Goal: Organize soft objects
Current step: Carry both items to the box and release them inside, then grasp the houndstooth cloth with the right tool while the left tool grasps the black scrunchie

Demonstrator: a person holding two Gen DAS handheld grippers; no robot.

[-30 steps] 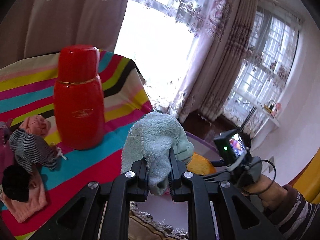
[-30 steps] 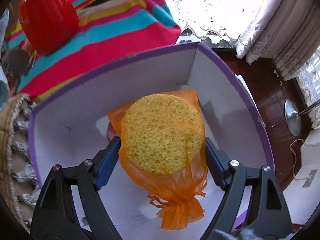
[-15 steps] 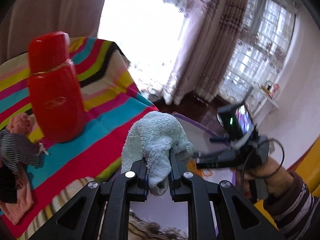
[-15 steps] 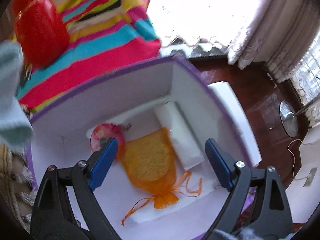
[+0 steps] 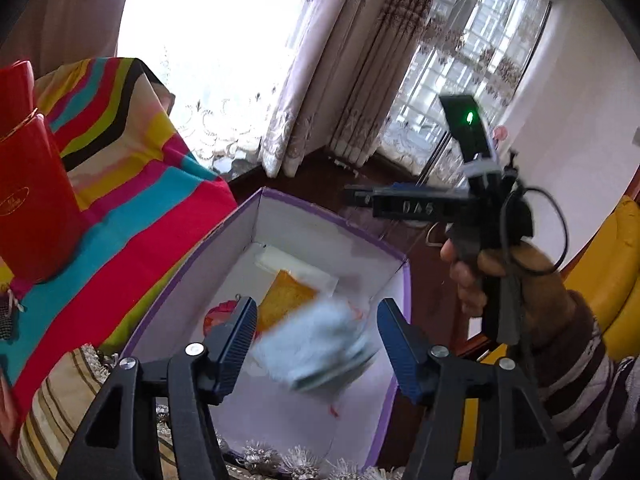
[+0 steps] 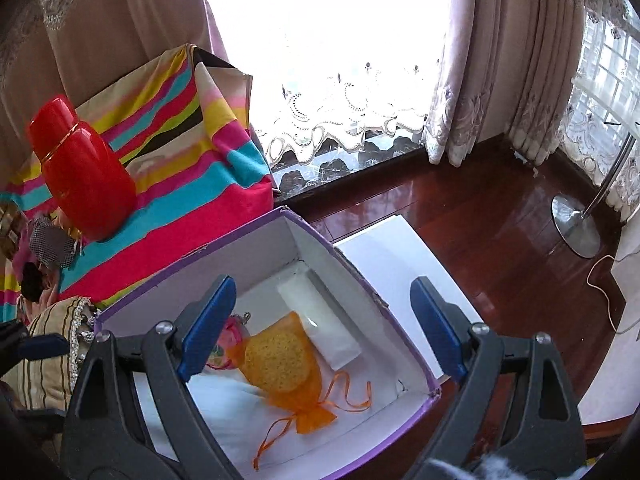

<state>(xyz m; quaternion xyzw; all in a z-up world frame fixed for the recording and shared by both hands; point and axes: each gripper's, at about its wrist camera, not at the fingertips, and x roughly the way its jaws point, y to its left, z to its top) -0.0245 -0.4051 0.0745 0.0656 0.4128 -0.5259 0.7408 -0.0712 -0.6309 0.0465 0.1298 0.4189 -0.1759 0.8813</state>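
One pale blue cloth [image 5: 316, 344], blurred, sits between the spread fingers of our left gripper [image 5: 314, 340] in the left wrist view, touching neither blue pad, over the open purple-rimmed box [image 5: 332, 220]. Inside that box we count one orange mesh bag [image 5: 286, 296], one white packet [image 5: 296, 266] and one pink item [image 5: 220, 314], partly hidden by the left finger. One red flask [image 5: 28, 200] stands on the striped blanket [image 5: 132, 208] to the left, and our right hand [image 5: 504, 280] holds the other tool to the right of the box. From the right wrist view, our right gripper [image 6: 320, 328] is released wide and grasps nothing, hanging above the same box [image 6: 192, 256]. We see one orange mesh bag [image 6: 284, 364] with a yellow sponge inside, one white packet [image 6: 320, 320] just beside it, and a pale cloth [image 6: 216, 400] on the box floor. One red flask [image 6: 84, 172] stands on the blanket [image 6: 192, 168], small garments [image 6: 48, 244] beside it.
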